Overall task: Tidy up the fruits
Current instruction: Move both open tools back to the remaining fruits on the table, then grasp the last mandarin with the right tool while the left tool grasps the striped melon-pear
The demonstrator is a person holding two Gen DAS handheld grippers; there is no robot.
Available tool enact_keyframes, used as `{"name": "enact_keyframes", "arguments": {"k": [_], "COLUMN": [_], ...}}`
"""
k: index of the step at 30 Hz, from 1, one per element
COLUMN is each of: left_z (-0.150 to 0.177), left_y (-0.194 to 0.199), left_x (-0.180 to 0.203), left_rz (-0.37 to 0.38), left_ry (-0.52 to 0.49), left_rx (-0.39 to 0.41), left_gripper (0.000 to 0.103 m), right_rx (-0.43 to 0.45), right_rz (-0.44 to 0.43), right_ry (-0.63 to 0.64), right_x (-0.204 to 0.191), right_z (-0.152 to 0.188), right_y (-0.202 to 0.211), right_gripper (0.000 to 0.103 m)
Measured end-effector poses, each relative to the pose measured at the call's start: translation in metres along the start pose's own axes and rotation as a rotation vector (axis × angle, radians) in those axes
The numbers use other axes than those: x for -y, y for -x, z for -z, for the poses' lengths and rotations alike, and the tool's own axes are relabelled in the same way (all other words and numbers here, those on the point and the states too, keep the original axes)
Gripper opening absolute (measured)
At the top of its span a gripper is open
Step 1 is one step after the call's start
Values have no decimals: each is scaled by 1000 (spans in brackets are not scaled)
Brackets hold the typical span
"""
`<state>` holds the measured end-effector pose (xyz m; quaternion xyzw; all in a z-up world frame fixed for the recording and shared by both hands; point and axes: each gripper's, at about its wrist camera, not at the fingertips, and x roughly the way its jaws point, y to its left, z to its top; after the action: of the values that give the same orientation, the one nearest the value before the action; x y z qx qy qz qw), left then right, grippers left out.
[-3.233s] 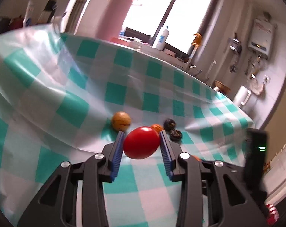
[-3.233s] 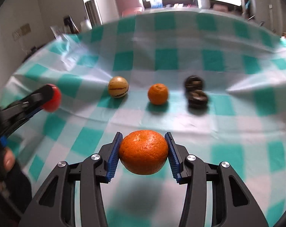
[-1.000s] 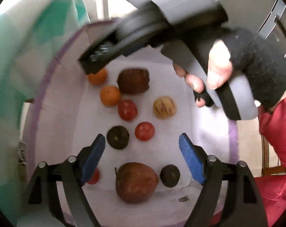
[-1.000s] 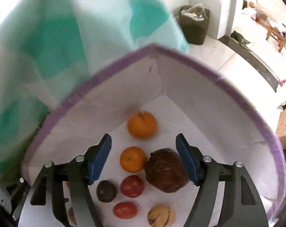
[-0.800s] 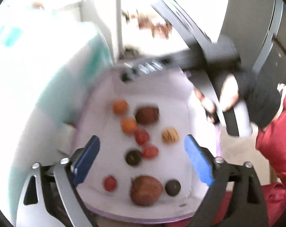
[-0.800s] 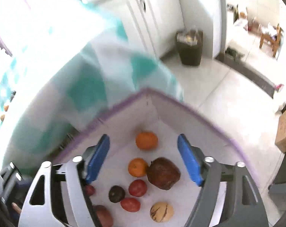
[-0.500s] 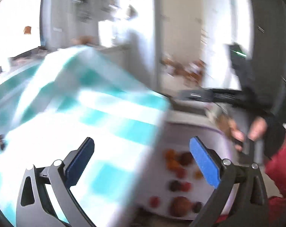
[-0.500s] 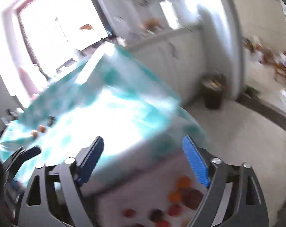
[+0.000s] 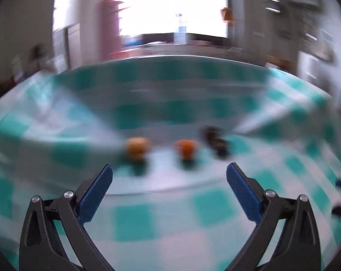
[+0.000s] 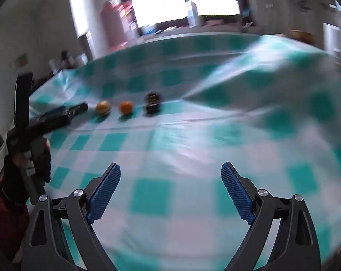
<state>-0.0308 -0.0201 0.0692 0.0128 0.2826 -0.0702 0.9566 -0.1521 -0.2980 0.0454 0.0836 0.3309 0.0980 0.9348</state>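
On the teal-and-white checked tablecloth (image 9: 148,221) lie a tan striped round fruit (image 9: 137,148), a small orange (image 9: 186,148) and two dark fruits (image 9: 216,139) in a row. My left gripper (image 9: 169,192) is open and empty, just short of them. In the right wrist view the same tan fruit (image 10: 102,107), orange (image 10: 126,107) and dark fruits (image 10: 152,102) lie far ahead. My right gripper (image 10: 170,192) is open and empty over the cloth. The left gripper (image 10: 64,113) shows there at the left, its tip near the tan fruit. Both views are motion-blurred.
A bright window (image 9: 170,6) and a counter with bottles stand behind the table. A pink container (image 10: 118,24) stands at the back left. The cloth has a raised fold (image 10: 249,67) at the right. The person's gloved hand and red sleeve (image 10: 10,180) are at the left.
Both grippers have swung up from the purple-rimmed white box of fruits beside the table to face the tabletop. Both stay open and empty.
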Motion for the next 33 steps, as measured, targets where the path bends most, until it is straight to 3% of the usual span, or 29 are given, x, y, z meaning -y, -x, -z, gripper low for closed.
{"name": "enact_keyframes", "arguments": {"k": [4,7,10,13,16,19,21,27,33], "left_z": [3,9,12,12,11,13,14,18,20], "left_y": [-7,-2,8,8,6,7,7,-3,-17], "left_x": [-86,-126,-136,-130,-119,-116,-119,-114,-84], "left_rz": [-175,-263,-280,-246,-209,-192,-191,-182,-49], "left_ry": [279,403,445,428,387,395,409,390,290], "left_rx": [-2,-14,5,7,-13,-13,-14,-46,-96], "left_gripper": [101,101,101,101,101,101,101,101,101], "right_rx": [-98,-139,-165,-189,-226,-227,-211,-141,-78], "right_rz": [-87,-81,-29,29,80,97,85,1,-80], "right_ry": [-20,-44,-13,19,65,108,128,110,-42], "right_x": [-41,-66,-88,-103,-115,-123,-123,-98,-42], "right_z": [-39,-71,-96,-110,-119,-118,-114,-89,-64], "right_y": [-86,-144,-190,-225,-249,-251,-241,-184,-124], "right_gripper": [88,88,88,88,75,50,39,39,39]}}
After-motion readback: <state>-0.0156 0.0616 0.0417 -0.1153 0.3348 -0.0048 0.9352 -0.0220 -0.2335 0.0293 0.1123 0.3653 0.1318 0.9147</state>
